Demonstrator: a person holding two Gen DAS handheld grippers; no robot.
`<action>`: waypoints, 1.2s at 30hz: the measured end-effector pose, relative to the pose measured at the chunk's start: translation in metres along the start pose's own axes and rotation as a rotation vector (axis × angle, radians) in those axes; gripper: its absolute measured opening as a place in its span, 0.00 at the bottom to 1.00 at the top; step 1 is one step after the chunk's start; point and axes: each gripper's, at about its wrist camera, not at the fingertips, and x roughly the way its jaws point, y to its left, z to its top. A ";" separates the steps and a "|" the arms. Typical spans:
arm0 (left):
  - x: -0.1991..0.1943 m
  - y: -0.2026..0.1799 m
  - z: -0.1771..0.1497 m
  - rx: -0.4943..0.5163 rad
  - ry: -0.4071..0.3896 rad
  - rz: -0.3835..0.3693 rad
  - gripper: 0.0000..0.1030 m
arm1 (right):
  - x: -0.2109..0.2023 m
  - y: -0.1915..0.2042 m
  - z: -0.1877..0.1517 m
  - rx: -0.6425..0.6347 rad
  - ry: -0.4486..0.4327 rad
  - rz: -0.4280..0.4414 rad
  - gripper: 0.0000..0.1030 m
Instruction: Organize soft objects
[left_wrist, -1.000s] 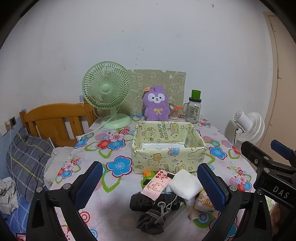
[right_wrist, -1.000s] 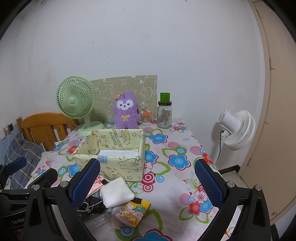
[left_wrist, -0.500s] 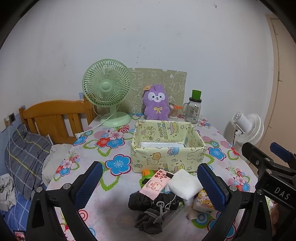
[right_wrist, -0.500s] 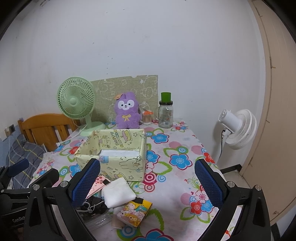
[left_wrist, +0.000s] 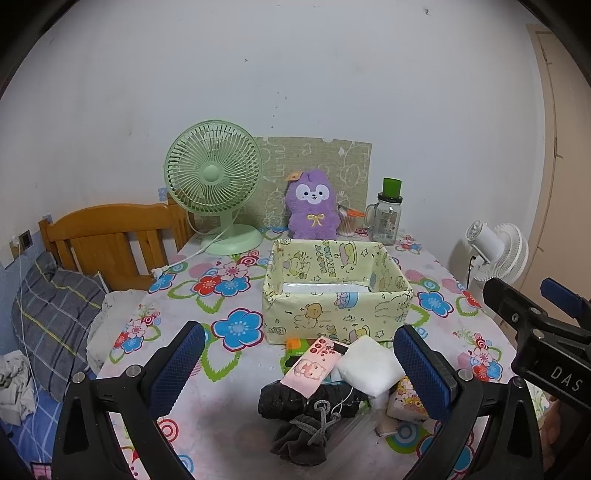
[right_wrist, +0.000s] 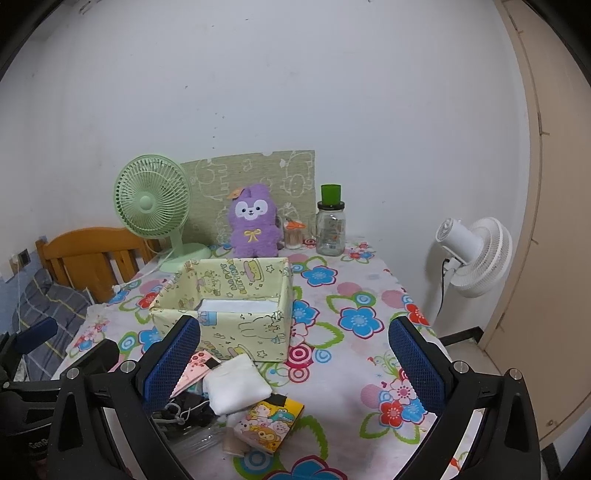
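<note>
A pale yellow cartoon-print fabric box (left_wrist: 334, 295) (right_wrist: 229, 306) stands mid-table with something white flat inside. In front of it lies a pile: a white pouch (left_wrist: 369, 365) (right_wrist: 236, 384), a pink packet (left_wrist: 312, 367) (right_wrist: 194, 369), a dark drawstring bag (left_wrist: 306, 410) (right_wrist: 184, 406), and a cartoon tissue pack (right_wrist: 269, 424) (left_wrist: 408, 400). My left gripper (left_wrist: 295, 369) is open and empty above the pile. My right gripper (right_wrist: 295, 365) is open and empty, to the pile's right.
A green desk fan (left_wrist: 214, 184), a purple plush (left_wrist: 314, 210) (right_wrist: 253, 221), a glass jar with green lid (left_wrist: 388, 214) and a patterned board stand at the table's back. A wooden chair (left_wrist: 110, 240) and bedding lie left; a white fan (right_wrist: 472, 254) stands right.
Both grippers have drifted slightly; the view has shifted a little, with the box and pile a touch lower in the left wrist frame. Both stay open and empty.
</note>
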 end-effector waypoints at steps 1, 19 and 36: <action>0.000 0.000 0.000 0.000 0.001 0.001 1.00 | 0.000 0.000 0.000 0.000 0.001 0.001 1.00; 0.006 -0.003 -0.001 0.018 0.017 0.004 1.00 | 0.010 0.003 0.000 -0.009 0.011 0.023 1.00; 0.018 -0.004 -0.002 0.032 0.024 -0.008 1.00 | 0.030 0.005 -0.005 -0.018 0.036 0.050 1.00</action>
